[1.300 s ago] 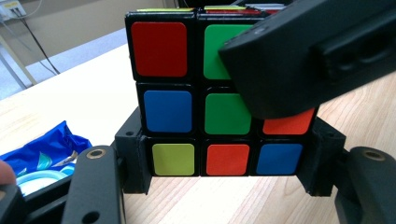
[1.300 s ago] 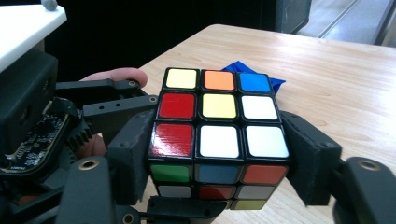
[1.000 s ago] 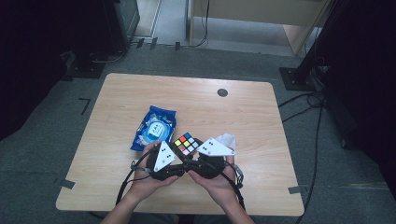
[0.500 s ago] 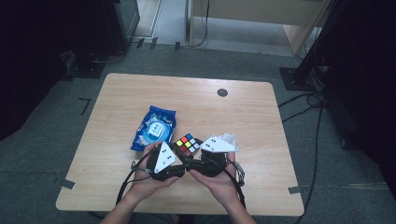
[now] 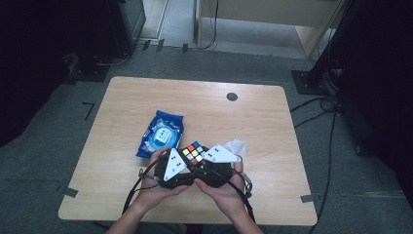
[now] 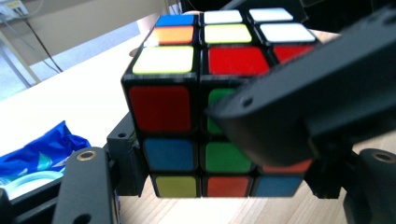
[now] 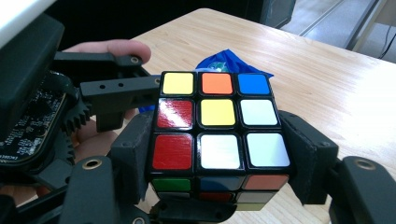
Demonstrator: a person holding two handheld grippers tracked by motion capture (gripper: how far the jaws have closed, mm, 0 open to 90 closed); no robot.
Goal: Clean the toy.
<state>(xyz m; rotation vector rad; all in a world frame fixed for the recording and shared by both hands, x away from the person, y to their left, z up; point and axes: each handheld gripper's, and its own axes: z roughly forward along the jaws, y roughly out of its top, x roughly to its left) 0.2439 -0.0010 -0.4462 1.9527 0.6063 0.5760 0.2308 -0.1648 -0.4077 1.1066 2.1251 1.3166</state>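
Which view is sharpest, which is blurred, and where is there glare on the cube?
High view: dim, dark surround, cube small. Left gripper view: cube soft, the near black jaw across it blurred, table washed out. Right gripper view: sharpest, with glare on the cube's red and white stickers.
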